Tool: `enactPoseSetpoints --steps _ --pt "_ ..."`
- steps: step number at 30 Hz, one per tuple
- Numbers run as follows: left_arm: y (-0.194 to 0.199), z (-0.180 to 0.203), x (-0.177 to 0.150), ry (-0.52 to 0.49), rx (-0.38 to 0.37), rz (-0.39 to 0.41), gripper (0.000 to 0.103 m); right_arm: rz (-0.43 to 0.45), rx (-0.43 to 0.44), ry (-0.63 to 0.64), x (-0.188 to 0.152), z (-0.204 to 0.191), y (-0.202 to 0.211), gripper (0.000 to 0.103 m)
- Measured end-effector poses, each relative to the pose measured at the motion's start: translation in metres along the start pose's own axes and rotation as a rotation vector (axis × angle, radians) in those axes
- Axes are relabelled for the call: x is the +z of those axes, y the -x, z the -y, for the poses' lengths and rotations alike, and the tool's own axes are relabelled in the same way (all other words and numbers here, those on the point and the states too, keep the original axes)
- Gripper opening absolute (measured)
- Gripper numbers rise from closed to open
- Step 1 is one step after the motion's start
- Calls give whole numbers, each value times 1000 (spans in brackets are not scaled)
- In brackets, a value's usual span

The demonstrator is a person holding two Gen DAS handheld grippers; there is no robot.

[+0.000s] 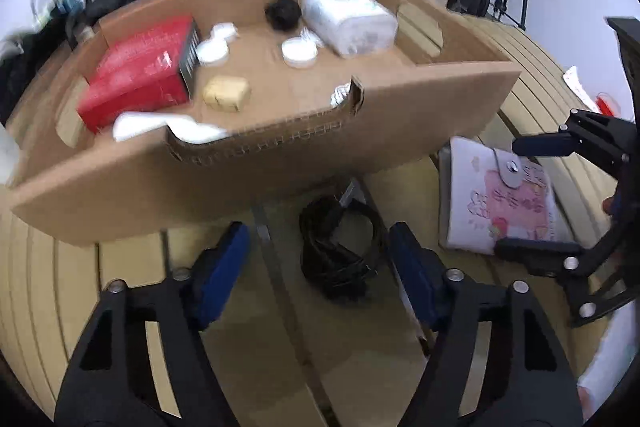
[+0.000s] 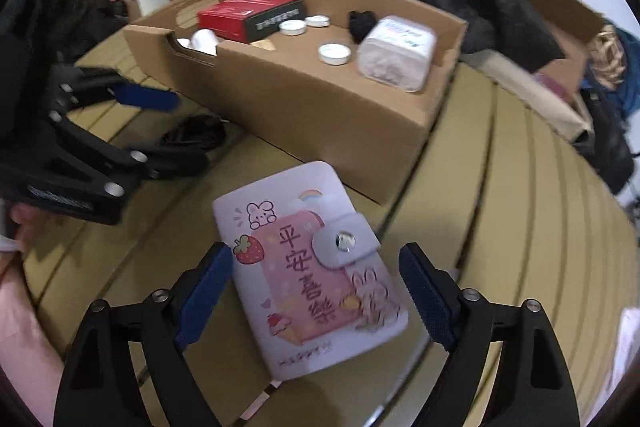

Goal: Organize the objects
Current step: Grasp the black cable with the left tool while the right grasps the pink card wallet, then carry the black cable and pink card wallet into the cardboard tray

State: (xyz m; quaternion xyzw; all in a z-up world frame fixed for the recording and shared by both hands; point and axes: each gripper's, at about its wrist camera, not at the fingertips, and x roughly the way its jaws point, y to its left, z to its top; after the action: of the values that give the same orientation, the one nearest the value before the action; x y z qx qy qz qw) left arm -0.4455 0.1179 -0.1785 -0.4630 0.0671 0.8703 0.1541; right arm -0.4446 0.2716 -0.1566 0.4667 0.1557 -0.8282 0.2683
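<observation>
The right hand-held gripper [image 2: 316, 291] hangs spread wide directly over the pink card wallet [image 2: 308, 279] lying flat on the bench [image 2: 500, 187], its long axis running away toward the cardboard box [image 2: 320, 99]. The left hand-held gripper [image 1: 320, 259], also spread, hovers over a black cable bundle [image 1: 336, 251], farther from the wallet.

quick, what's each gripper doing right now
Left gripper: open, empty, over the black cable.
Right gripper: open, jaws either side of the pink wallet, not gripping it.
</observation>
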Motion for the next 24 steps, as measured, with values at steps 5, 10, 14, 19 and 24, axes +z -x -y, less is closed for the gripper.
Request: enactPoseSetpoints --steps 5,10,14,19,24 --pt "6 11 -3 -38 -2 -1 35 -8 22 -26 -13 -3 -8 88" --pt "28 11 -25 0 -6 -39 34 16 -45 -191 -29 -10 2 82" --pt "77 3 -54 69 -12 -20 34 -29 -103 -262 -52 -34 22 79" --pt "157 -17 -102 224 -45 20 34 -44 -79 -420 -106 -62 68 76" --pt "217 -21 -132 235 -39 75 34 12 -39 -565 -154 -82 124 76"
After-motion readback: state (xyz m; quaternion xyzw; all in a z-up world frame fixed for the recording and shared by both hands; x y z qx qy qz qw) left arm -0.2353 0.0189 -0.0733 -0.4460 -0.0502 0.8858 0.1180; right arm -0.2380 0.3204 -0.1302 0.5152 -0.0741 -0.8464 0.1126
